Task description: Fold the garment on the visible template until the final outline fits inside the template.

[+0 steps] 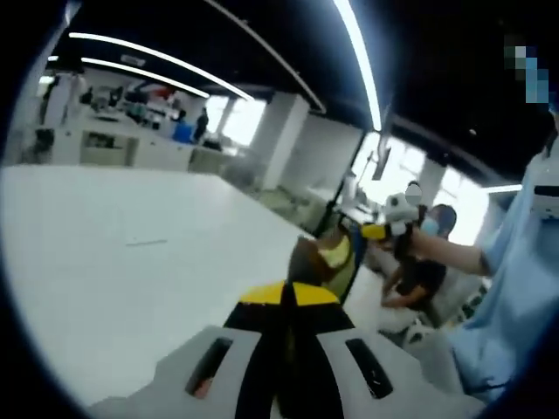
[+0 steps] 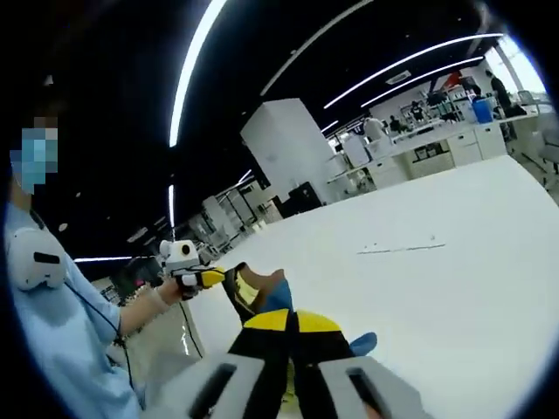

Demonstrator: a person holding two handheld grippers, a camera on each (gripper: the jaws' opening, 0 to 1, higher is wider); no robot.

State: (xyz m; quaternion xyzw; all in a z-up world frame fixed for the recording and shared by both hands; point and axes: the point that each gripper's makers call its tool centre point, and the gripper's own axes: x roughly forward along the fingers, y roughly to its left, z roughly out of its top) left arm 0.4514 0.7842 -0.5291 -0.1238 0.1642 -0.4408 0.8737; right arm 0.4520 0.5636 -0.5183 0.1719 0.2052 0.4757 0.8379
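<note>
Left gripper [image 1: 288, 297]: jaws are seen pressed together, yellow-and-black tips meeting, with the garment [image 1: 325, 257] clamped at the tips. Brown and yellow-green cloth rises just past the tips, lifted off the worktop [image 1: 131, 262].

Right gripper [image 2: 293, 323]: jaws likewise closed tip to tip on the same garment [image 2: 258, 292]. Brown, yellow and blue patches are seen above the tips; a blue corner pokes out to the right, beside the jaws.

One garment is counted, held by both grippers, stretched between them in the air at the worktop's near edge. Its full outline cannot be told; most of it is hidden behind the jaws.

Each gripper is also seen in the opposite view: the right gripper [image 1: 384, 231] at the far end of the cloth in the left gripper view, the left gripper [image 2: 205, 278] in the right gripper view, each held at the end of a person's hand and forearm. A light-blue sleeve [image 2: 61, 349] is seen at the frame edge.

One white worktop [image 2: 437, 297] is seen, large and flat. One thin dark line [image 2: 402, 249] is marked on it, well apart from the garment; whether it belongs to a template cannot be told.

Beyond: white cabinets [image 1: 113, 148], ceiling light strips [image 1: 358, 61], one seated person [image 1: 424, 271] past the worktop edge.
</note>
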